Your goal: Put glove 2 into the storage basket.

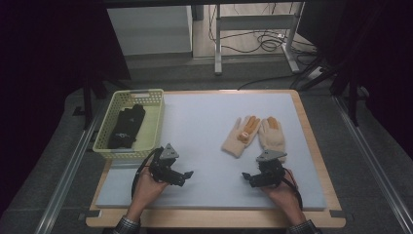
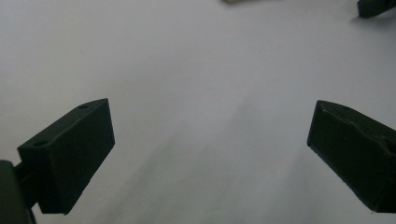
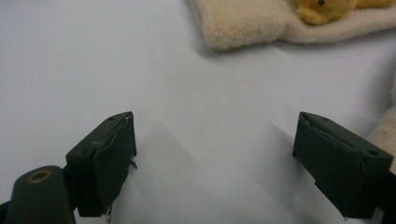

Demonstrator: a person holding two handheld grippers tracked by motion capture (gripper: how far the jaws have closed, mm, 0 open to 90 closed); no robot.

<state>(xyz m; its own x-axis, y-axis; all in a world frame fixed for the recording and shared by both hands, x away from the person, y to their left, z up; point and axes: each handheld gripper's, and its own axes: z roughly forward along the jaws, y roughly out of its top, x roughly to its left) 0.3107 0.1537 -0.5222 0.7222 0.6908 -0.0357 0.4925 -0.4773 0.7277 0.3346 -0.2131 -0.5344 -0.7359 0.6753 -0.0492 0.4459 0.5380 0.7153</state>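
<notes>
Gloves [image 1: 253,135] of cream colour, 2 of them, lie flat side by side on the pale mat [image 1: 204,126] that covers the tabletop [image 1: 316,151], right of the middle, and the left one carries a small orange figure whose details are too small to read from the high view. The right gripper [image 1: 247,177] rests low on the mat just in front of the gloves, near them but apart, with its jaws spread wide and nothing between them. In the right gripper view the cuff of one glove [image 3: 243,23] is cut off by the top edge, and a strip of the second glove [image 3: 385,130] shows only at the right border, behind the jaw. The left gripper [image 1: 187,174] sits on the mat well apart from the gloves, also wide open and holding nothing; its own view is mostly blurred mat. Near the left edge stands a yellow basket [image 1: 155,127] with a black item [image 1: 125,127] inside, too dark to tell what it is. The hands [image 1: 146,190] enter from the bottom edge.
</notes>
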